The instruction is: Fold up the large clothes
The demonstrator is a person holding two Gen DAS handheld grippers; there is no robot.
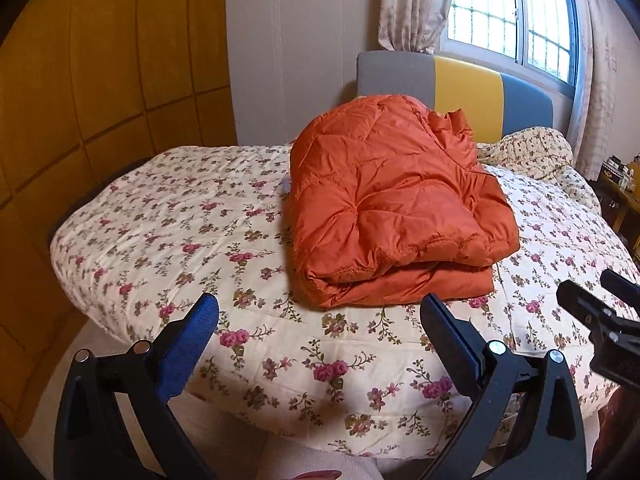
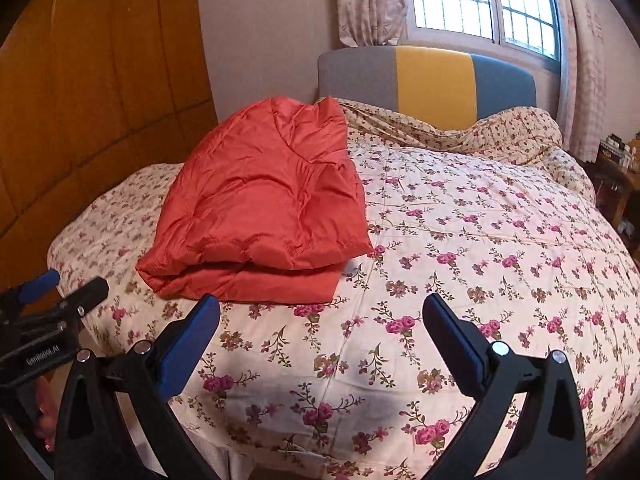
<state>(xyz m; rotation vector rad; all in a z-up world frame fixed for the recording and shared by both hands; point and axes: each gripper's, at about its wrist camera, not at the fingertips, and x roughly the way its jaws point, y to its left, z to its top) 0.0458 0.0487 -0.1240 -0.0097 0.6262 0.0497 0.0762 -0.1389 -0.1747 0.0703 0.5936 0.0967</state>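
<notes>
Both grippers' fingers [image 1: 196, 332] [image 2: 448, 332] spread wide over floral bedspread [image 2: 460, 240]; folded orange jacket [image 1: 384, 204] beyond, near window [image 2: 480, 0].

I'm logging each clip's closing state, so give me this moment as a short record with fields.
garment: orange puffer jacket, folded into a thick bundle
location: on the floral bedspread, in front of the headboard
left gripper: open, holding nothing, short of the jacket
right gripper: open, holding nothing, short of the jacket
contact: neither gripper touches the jacket
</notes>
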